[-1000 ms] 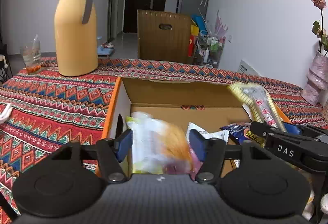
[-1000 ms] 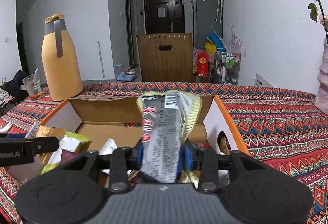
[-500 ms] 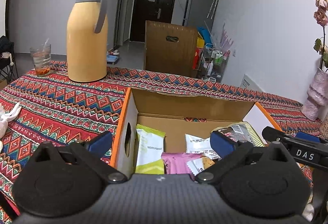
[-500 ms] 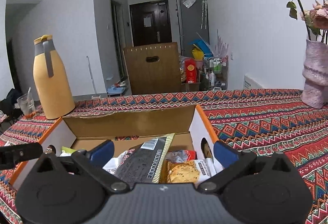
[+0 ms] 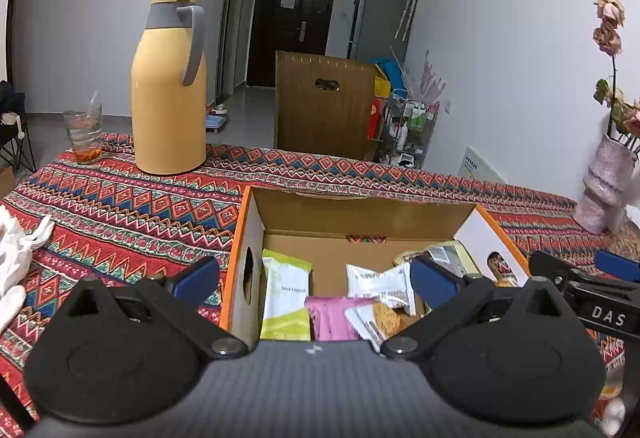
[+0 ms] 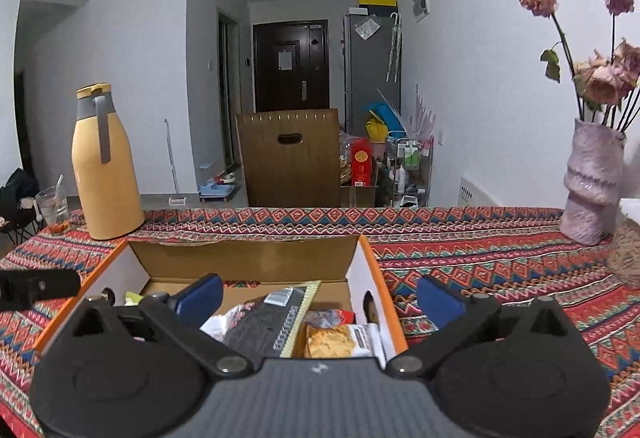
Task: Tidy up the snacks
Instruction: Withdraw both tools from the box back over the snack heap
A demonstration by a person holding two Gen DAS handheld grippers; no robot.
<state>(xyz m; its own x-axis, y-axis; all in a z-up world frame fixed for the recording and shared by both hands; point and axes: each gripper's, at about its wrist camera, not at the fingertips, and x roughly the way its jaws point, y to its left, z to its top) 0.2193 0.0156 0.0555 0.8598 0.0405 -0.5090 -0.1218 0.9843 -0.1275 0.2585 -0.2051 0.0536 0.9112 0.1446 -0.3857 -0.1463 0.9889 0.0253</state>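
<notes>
Cardboard box (image 5: pixel 360 213): open-topped, on patterned worktop (image 5: pixel 120 205).
Snacks: green pouch (image 5: pixel 285 300), pink packet (image 5: pixel 334 320), dark packet (image 6: pixel 266 322), cracker pack (image 6: pixel 330 342), all inside box.
Left gripper (image 5: pixel 314 278): spread wide, empty, above near rim.
Right gripper (image 6: pixel 320 298): spread wide, empty.
Risk: likely snagging orange rim, tipping box; loose stacked packets sliding under careless reach.

Yellow thermos (image 5: pixel 168 85), glass (image 5: pixel 84 131), vase (image 6: pixel 592 181), patterned tablecloth (image 5: pixel 120 205).
</notes>
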